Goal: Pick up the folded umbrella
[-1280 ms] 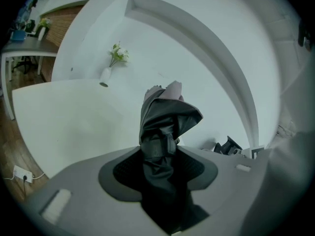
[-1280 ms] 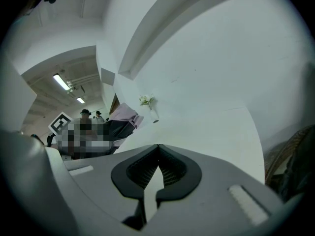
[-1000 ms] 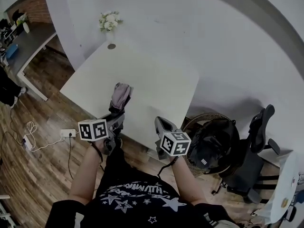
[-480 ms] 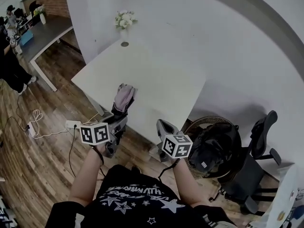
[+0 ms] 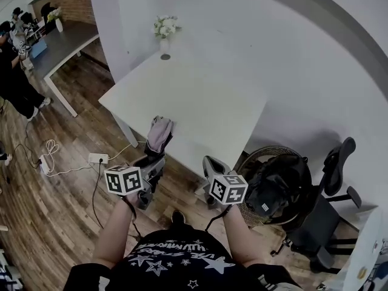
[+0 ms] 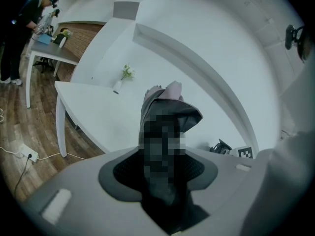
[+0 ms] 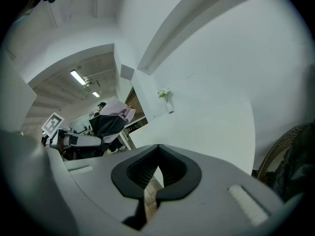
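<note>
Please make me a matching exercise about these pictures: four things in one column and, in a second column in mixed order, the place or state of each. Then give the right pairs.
Things:
1. umbrella
2. right tongs
3. vase of flowers
4. office chair

Places or states:
A. at the far corner of the white table
B. on the floor, to the right of the table
C. shut, with nothing between them
D. gripped in the left tongs

Pairs: 1-D, 2-C, 3-A, 4-B
</note>
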`<state>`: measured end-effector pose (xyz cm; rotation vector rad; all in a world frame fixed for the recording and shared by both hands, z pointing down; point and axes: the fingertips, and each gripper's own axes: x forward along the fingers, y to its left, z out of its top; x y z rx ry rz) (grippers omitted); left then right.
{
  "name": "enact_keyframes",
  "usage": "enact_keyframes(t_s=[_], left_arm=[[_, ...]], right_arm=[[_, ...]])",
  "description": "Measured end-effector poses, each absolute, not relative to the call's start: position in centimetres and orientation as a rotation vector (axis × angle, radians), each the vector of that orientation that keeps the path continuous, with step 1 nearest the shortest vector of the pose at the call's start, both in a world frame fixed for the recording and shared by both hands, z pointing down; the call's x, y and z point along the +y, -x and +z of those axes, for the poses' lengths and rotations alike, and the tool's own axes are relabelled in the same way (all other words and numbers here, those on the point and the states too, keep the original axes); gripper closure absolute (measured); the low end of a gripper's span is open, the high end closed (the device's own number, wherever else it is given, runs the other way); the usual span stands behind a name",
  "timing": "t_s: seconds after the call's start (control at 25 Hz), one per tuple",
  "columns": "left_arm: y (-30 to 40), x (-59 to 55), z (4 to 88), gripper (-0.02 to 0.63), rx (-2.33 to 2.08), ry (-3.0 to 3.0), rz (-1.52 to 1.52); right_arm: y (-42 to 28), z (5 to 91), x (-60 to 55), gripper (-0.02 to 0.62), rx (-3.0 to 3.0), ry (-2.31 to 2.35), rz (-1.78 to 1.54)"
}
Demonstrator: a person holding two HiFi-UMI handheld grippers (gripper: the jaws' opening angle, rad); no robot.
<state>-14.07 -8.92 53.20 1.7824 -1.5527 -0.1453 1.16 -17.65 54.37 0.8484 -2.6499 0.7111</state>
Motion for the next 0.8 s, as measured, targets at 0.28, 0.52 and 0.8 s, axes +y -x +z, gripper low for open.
enact_keyframes(t_s=[0.28,0.52,0.8], left_arm=[[14.2,-4.3,52.8,0.397,-1.569,-1.789,-0.151],[13.9,-0.3,52.7,0.396,-1.584,-1.779,-0.178],[13.0,4.6,52.5,0.397,-1.609,-1.767,-0.181]], right_arm=[[-1.2,53.8,-13.8,0.58,-2.653,-0.856,0.702],[-1.4,53.2,-10.0,0.58,-2.66,-0.839,0.673],[-2.3,52.8,-5.3,0.58,-2.661,-0.828,0.641]])
